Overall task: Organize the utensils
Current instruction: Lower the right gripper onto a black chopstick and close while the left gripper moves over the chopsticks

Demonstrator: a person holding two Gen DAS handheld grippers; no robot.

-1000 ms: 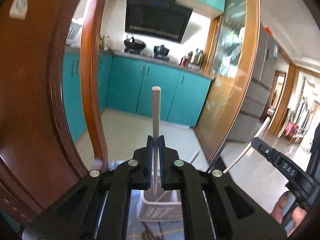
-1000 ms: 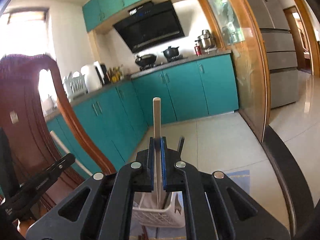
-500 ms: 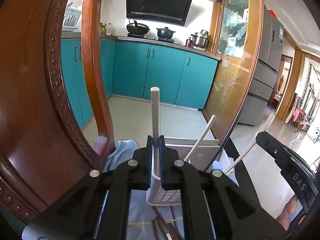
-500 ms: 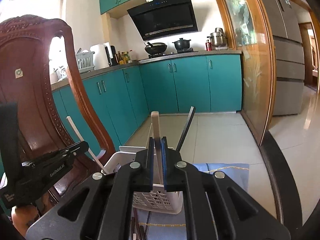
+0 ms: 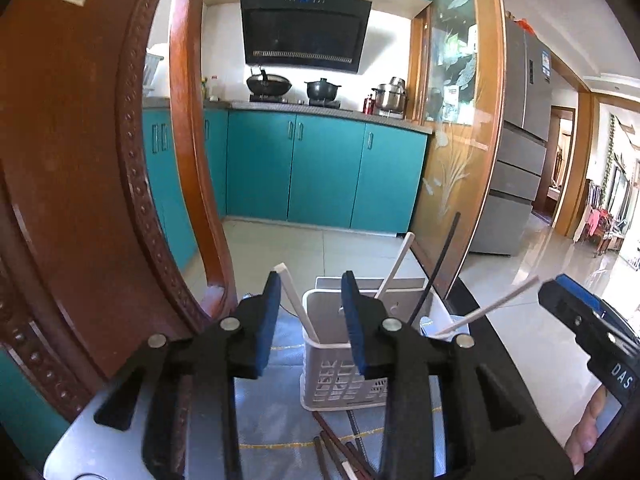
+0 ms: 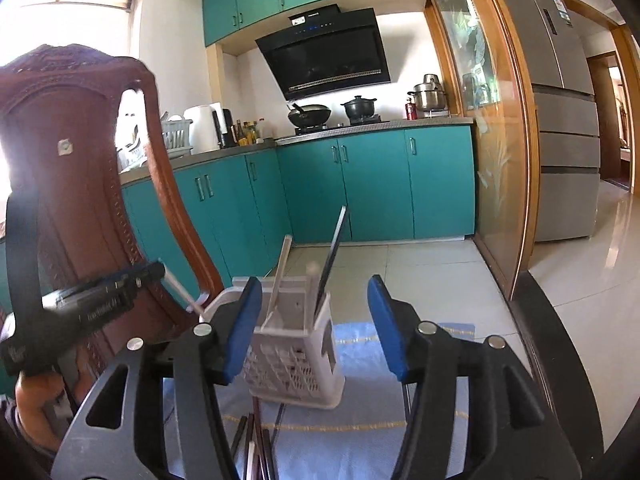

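Left tongs (image 5: 308, 292): I hold them with jaws spread wide, gripping nothing, just above the near rim of the white basket.
Right tongs (image 6: 314, 300): mine too, jaws parted and bare, hovering over the same basket.
White basket (image 5: 344, 384): slotted plastic holder standing upright on the blue cloth, straight ahead of both tongs.
Chopsticks in basket: a white chopstick (image 5: 298, 300) leans left, another white one (image 5: 394, 266) leans right, and a black chopstick (image 5: 440, 264) tilts far right.
Loose chopsticks (image 5: 340, 456): several dark ones lie flat on the cloth, near side of the basket.
Blue cloth (image 6: 424, 412): spread under the basket.
Wooden chair (image 5: 80, 184): carved back rising on the left.
Teal cabinets (image 5: 320, 172): far across the tiled floor.
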